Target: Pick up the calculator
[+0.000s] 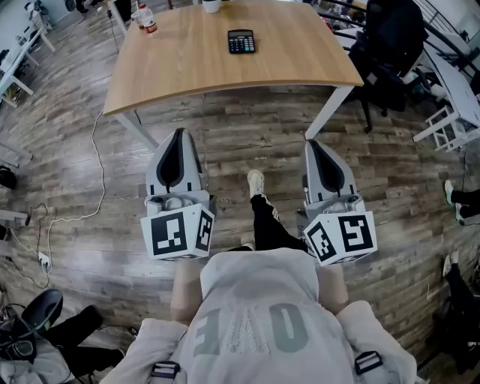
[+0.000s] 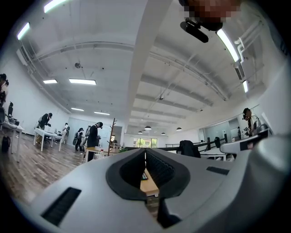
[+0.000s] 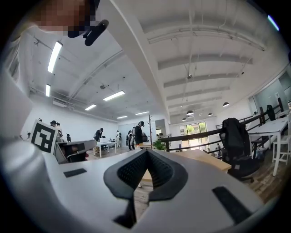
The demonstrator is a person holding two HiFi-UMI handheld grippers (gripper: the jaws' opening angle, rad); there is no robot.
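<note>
A black calculator (image 1: 241, 41) lies flat on the far middle of the wooden table (image 1: 180, 67). Both grippers hang over the wooden floor, short of the table's near edge and well apart from the calculator. My left gripper (image 1: 178, 135) is shut with nothing in it, and so is my right gripper (image 1: 312, 144). In the left gripper view the fingertips of my left gripper (image 2: 145, 153) meet, and a sliver of the calculator (image 2: 144, 175) and the table (image 2: 150, 183) shows through the gap behind them. In the right gripper view my right gripper (image 3: 147, 153) is shut, with the table (image 3: 202, 159) ahead to the right.
A bottle (image 1: 147, 19) and a white cup (image 1: 211, 5) stand at the table's far edge. A black office chair (image 1: 390, 45) sits right of the table. White table legs (image 1: 327, 112) slant down to the floor. My foot (image 1: 256, 182) is between the grippers. A cable (image 1: 91, 172) runs at left.
</note>
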